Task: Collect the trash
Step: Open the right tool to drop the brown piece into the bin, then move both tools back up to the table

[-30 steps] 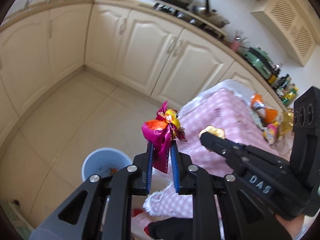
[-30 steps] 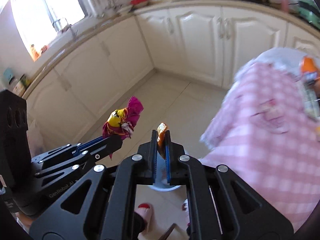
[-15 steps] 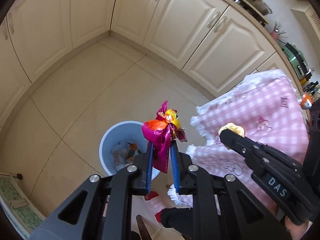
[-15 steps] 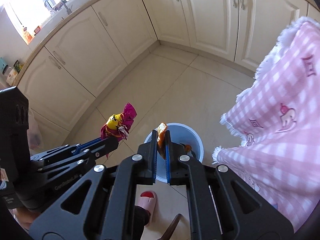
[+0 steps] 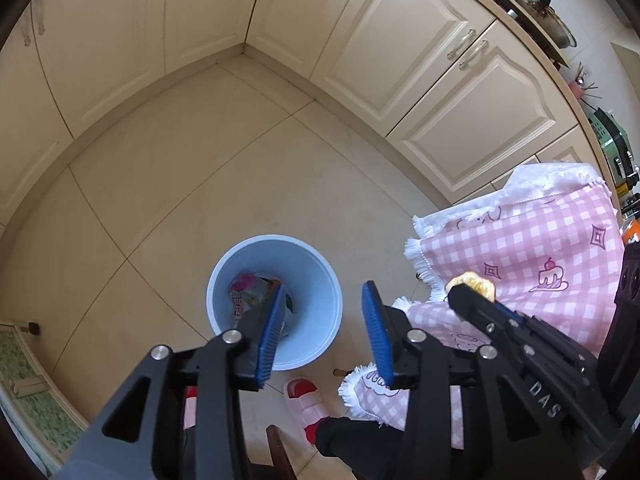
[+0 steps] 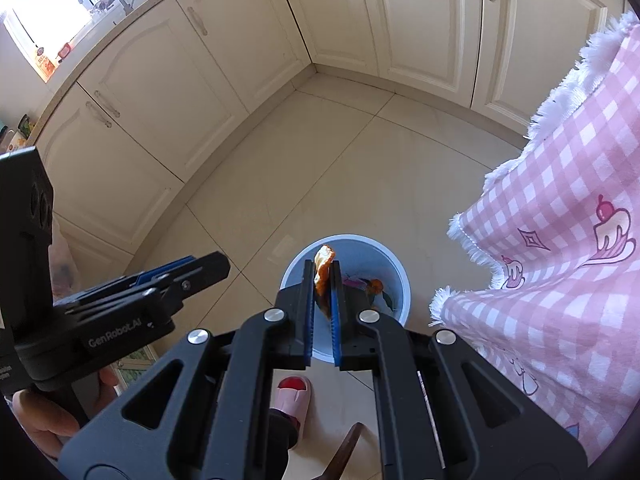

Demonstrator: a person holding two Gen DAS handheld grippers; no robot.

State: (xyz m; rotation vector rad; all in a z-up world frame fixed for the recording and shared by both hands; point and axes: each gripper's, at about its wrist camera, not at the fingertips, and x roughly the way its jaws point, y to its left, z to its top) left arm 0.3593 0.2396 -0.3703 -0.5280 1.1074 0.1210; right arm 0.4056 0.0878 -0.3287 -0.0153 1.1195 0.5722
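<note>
A light blue bin stands on the tiled floor with several crumpled wrappers inside. Above it, my left gripper has its jaws opening, and nothing is between the blue pads. A magenta scrap lies in the bin. My right gripper is shut on a crumpled orange wrapper and hangs over the bin's near rim. In the left wrist view the right gripper reaches in from the right with the wrapper at its tip. The left gripper shows at the left of the right wrist view.
A pink checked tablecloth with a white fringe hangs at the right, close to the bin. Cream cabinets line the far walls. A person's foot in a pink slipper stands just before the bin. A green mat lies at the left.
Both grippers have sunk towards the bin. The left jaws have parted and the magenta wrapper is gone from between them. The right gripper still grips the orange wrapper.
</note>
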